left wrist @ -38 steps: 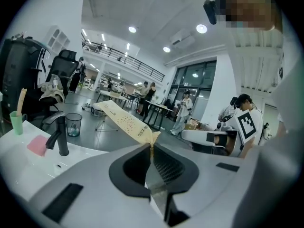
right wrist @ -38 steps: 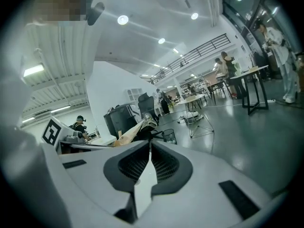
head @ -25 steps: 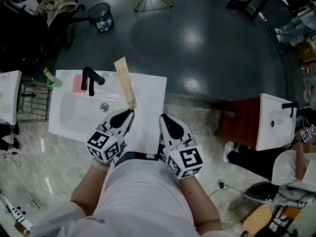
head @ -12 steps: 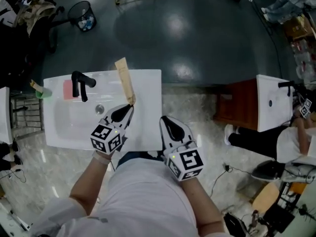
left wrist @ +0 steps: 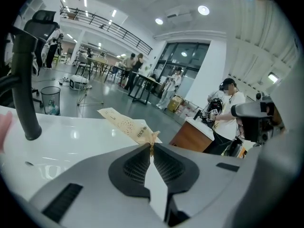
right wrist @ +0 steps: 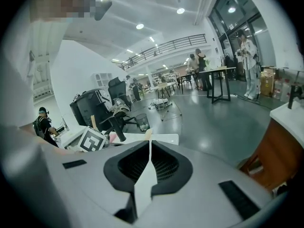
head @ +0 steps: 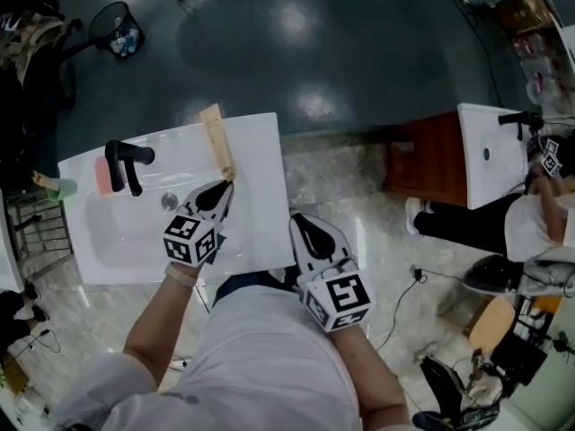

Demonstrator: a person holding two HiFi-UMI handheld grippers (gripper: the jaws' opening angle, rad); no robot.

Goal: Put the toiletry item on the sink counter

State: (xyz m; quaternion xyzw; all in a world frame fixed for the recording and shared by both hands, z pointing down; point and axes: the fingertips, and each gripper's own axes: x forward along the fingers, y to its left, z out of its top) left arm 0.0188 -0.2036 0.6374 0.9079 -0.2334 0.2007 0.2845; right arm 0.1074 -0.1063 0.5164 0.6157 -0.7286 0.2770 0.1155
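Head view: the left gripper [head: 226, 185] has its fingers pinched nearly shut on the near end of a long tan paper packet [head: 216, 140]. The packet stretches over the white tabletop [head: 256, 205], right of the basin and black tap [head: 121, 162]. It is probably gripped by the tip so it can be laid flat; whether its far end touches is unclear. The right gripper [head: 296, 221], fingers together and empty, hangs near the body. The packet's print ends in "END"; the rest is unreadable.
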